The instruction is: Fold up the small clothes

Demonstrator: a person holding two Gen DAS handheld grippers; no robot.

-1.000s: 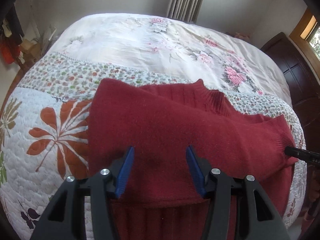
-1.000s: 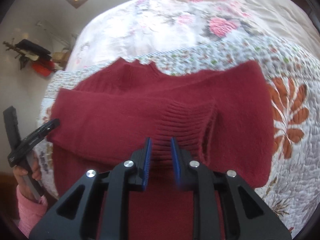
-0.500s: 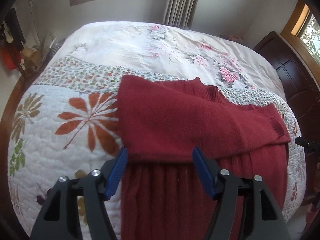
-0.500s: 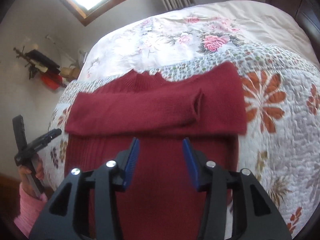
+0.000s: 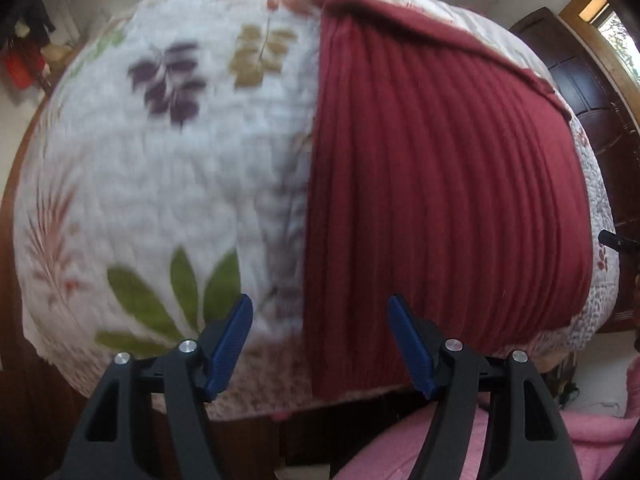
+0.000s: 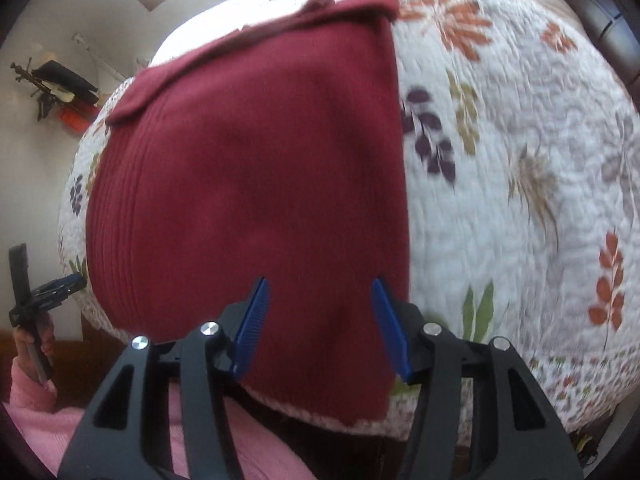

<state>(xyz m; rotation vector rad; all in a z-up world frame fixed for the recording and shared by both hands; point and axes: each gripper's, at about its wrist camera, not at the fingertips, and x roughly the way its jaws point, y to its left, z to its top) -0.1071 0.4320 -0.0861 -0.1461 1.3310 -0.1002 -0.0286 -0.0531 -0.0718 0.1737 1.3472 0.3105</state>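
Nearest the cameras, both tools hang released over the foot of the bed, each with its blue pads spread wide and nothing between them. Below them a pink sleeve [image 5: 520,444] shows, belonging to the person holding the rig.

Just beyond, the left tool [image 5: 320,344] straddles the near left corner of the red sweater [image 5: 440,184], one pad over the quilt [image 5: 168,184] and the other over the knit. The right tool [image 6: 320,324] sits above the near right corner, its right pad roughly level with the garment's right edge. Whether either pad touches the cloth I cannot tell.

Further out, the sweater lies flat on the quilted bed, its hem reaching the near edge of the mattress and draping slightly over it. Its body is ribbed lengthwise. At the far end a band of the same red knit, which looks like a sleeve, is laid across the chest, with a bit of the collar showing behind it.

Judging by the look of it, this is a soft, fairly thick knit: light, limp, not slippery, and likely to stretch or sag if lifted by one point. The sensible hold is at the two hem corners together, pinching through both layers so the front and back travel as one, then carrying them evenly up toward the collar.
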